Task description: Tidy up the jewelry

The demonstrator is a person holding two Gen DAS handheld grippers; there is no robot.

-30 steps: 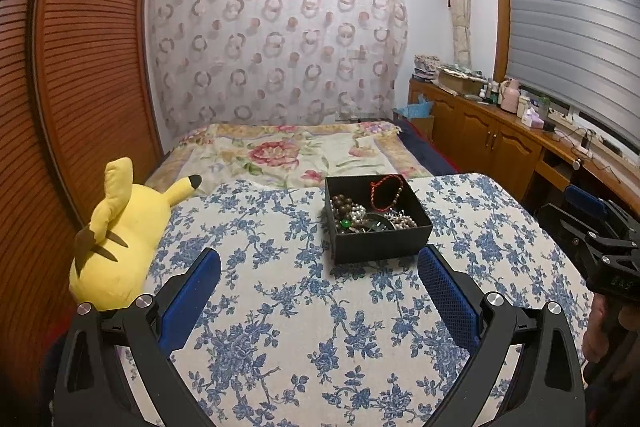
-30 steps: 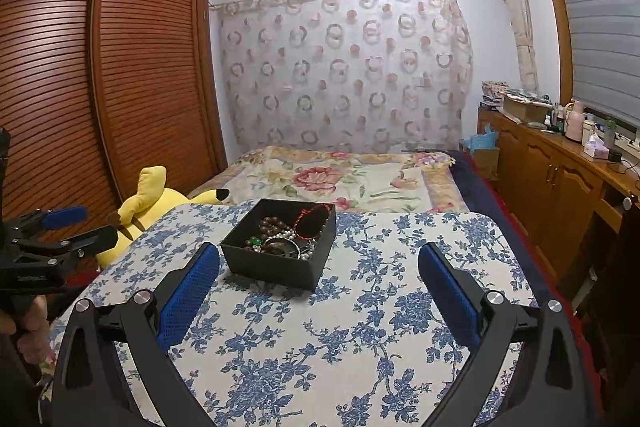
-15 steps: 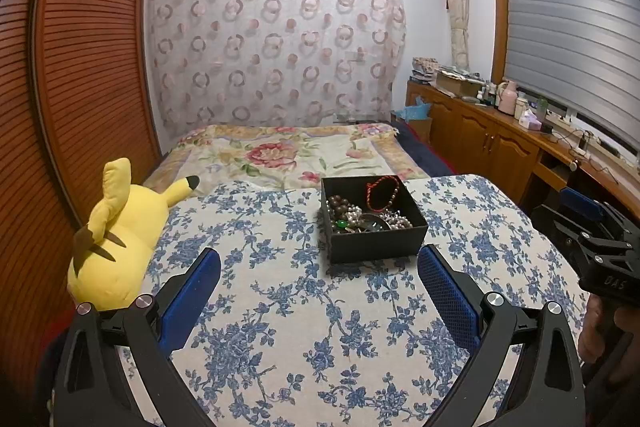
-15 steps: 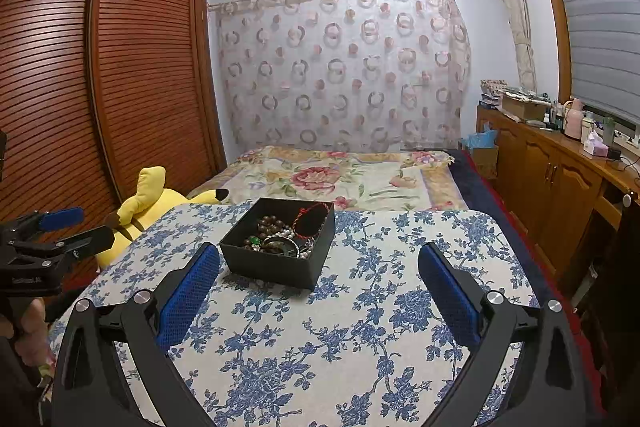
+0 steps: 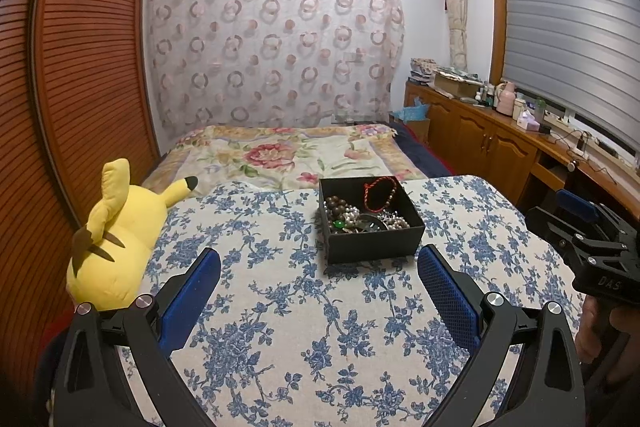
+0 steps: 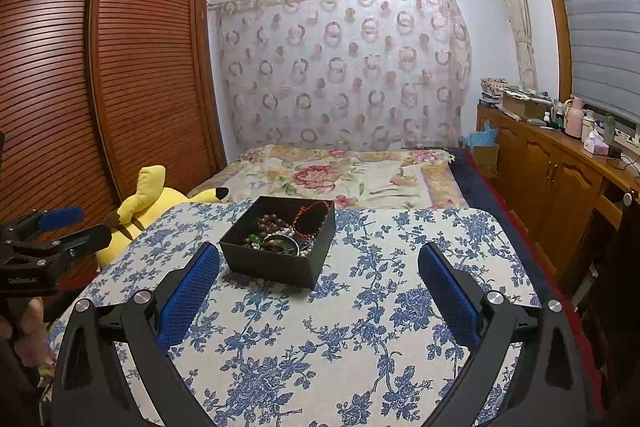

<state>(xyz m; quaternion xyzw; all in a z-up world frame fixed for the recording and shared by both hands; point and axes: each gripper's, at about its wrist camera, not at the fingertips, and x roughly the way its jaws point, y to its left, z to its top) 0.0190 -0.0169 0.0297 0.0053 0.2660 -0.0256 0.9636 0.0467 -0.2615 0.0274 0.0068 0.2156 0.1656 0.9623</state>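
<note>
Box (image 5: 372,243) slightly nearer | plush (image 5: 116,235) left | both jaws spread

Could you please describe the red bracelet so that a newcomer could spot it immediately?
On the table's blue-flowered white cloth sits an open black rectangular box of jewelry. The thin red cord bracelet leans against its far right corner, the only red loop above the brown and pearly beads.
</note>
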